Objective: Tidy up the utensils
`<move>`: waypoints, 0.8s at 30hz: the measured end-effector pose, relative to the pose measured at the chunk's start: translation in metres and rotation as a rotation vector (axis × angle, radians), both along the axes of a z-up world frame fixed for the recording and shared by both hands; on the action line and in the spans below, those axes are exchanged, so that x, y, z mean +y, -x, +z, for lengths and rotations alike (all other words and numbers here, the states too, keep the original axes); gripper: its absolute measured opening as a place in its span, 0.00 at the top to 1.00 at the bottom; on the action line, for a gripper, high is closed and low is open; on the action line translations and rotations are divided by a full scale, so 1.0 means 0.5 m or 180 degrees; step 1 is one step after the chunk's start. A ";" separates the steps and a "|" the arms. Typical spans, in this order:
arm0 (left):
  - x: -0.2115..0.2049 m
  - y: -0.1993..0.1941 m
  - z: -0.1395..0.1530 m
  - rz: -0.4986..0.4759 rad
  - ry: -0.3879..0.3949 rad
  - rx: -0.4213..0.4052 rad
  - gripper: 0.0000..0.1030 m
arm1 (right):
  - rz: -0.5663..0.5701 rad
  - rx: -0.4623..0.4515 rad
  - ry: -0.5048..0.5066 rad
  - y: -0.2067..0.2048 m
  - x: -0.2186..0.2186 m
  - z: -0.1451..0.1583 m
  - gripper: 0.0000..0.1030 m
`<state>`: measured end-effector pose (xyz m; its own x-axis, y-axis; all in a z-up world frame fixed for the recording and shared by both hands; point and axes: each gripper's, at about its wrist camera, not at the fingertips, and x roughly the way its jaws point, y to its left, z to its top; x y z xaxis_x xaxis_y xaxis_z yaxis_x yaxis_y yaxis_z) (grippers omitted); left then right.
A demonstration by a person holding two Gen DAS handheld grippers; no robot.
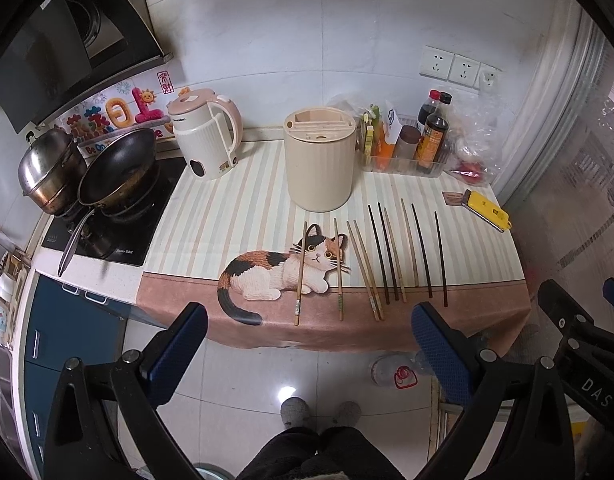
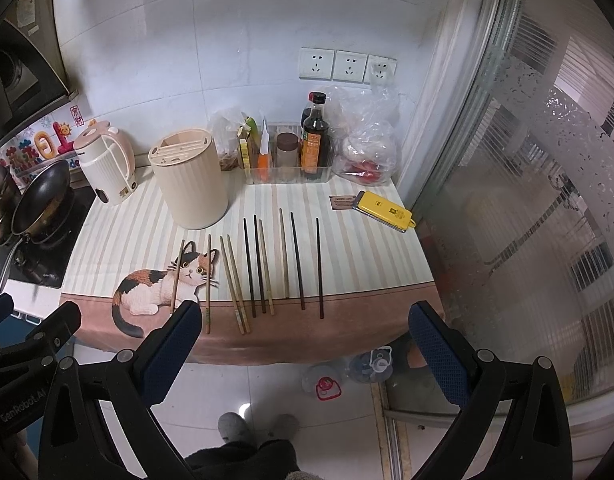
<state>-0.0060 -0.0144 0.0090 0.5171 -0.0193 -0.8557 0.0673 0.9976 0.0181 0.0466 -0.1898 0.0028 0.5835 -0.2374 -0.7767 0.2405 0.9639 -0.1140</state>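
Both grippers are held side by side off the counter's near edge, above the floor and the person's slippers point(image 1: 295, 410), levelled toward the wall: the left gripper point(image 1: 307, 344) faces the cat print point(image 1: 275, 276) and the right gripper point(image 2: 303, 340) faces the row's right half. The chopsticks point(image 1: 387, 256) are laid in a loose row on the striped cloth point(image 1: 235, 216) in front of the cream holder point(image 1: 319, 158), long axes running from the near edge toward the wall, slightly fanned. Both claws are spread wide, with nothing held or touched.
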 end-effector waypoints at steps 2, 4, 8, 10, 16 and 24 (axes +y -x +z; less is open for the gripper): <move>0.000 -0.001 0.004 0.0005 0.0006 -0.0001 0.00 | 0.0000 0.0001 0.0007 0.001 0.000 0.002 0.00; -0.001 -0.002 0.008 0.0005 0.0007 -0.0001 0.00 | -0.0001 -0.0002 0.0002 0.002 -0.001 0.005 0.00; -0.003 0.001 0.002 -0.0001 0.0001 -0.0004 0.00 | -0.0002 -0.0007 0.0005 0.003 -0.003 0.008 0.00; -0.004 0.001 0.006 0.0002 0.0002 -0.0010 0.00 | 0.0000 -0.0005 0.0006 0.004 -0.004 0.008 0.00; -0.009 -0.001 0.008 0.0002 0.0001 -0.0004 0.00 | -0.0001 -0.0013 0.0005 0.004 -0.005 0.010 0.00; -0.007 -0.007 0.001 0.0033 -0.0078 -0.0179 0.00 | -0.0041 -0.0073 -0.0051 -0.007 -0.025 0.018 0.00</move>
